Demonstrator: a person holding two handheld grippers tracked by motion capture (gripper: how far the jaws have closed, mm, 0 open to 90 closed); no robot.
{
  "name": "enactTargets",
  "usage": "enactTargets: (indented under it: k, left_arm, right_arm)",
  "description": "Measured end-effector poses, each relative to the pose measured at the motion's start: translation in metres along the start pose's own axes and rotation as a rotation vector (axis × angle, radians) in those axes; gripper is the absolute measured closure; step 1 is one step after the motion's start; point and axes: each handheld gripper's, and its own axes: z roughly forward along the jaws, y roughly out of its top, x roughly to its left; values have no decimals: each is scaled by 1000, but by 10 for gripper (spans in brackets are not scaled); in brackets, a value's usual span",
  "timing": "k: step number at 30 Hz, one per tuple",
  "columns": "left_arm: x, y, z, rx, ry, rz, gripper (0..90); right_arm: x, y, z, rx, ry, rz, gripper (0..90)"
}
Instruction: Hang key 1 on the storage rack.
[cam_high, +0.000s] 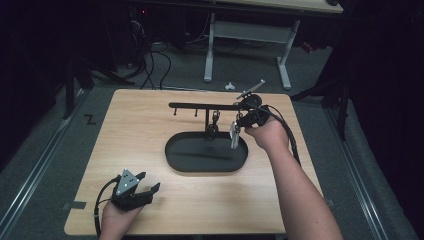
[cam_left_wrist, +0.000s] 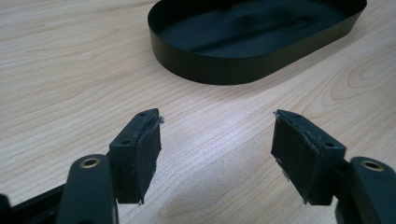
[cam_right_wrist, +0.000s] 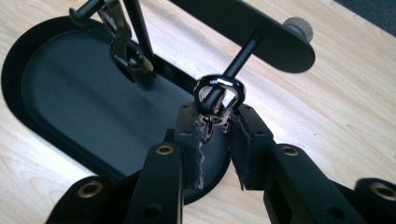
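Observation:
A black rack (cam_high: 200, 106) with short pegs stands over a black oval tray (cam_high: 175, 160). My right gripper (cam_high: 246, 119) is at the rack's right end, shut on a silver keyring clasp (cam_right_wrist: 214, 125). The clasp's ring (cam_right_wrist: 219, 88) is looped around a peg (cam_right_wrist: 243, 53), and a silvery piece (cam_high: 234, 136) hangs below the gripper. A second dark clip (cam_high: 215, 120) hangs from a middle peg (cam_right_wrist: 122, 35). My left gripper (cam_high: 150, 181) rests on the table near the front left, open, with bare wood between its pads (cam_left_wrist: 144, 154).
The wooden table (cam_high: 140, 130) has free room left of and in front of the tray (cam_left_wrist: 210, 74). Behind the table stand a desk frame (cam_high: 247, 35) and loose cables (cam_high: 150, 65) on the floor.

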Motion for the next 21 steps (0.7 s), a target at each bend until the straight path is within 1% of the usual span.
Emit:
enactTargets:
  k: [1,5,8,9,14,18,19,21]
  left_arm:
    - [0,0,0,0,0,0,331]
    - [0,0,0,0,0,-1,331]
    - [1,0,0,2,-1,-1,331]
    - [1,0,0,2,-1,-1,331]
    - [0,0,1,5,-5,-2,331]
    - [0,0,1,14,-7,4,331]
    - [-1,0,2,12,-7,4,331]
    - [-1,0,2,10,-7,4,331]
  right_arm:
    - [1,1,1,-3,-1,6,738]
    - [1,2,3,-17,-5,5,735]
    - [1,1,4,-26,1,11,716]
    - [1,0,4,-24,4,24,701]
    - [-2,-3,4,-18,20,45,596]
    - [-2,-6,3,-15,25,65,488]
    - [-3,-6,2,-17,23,61,469]
    - [-4,-9,1,-19,35,74,402]
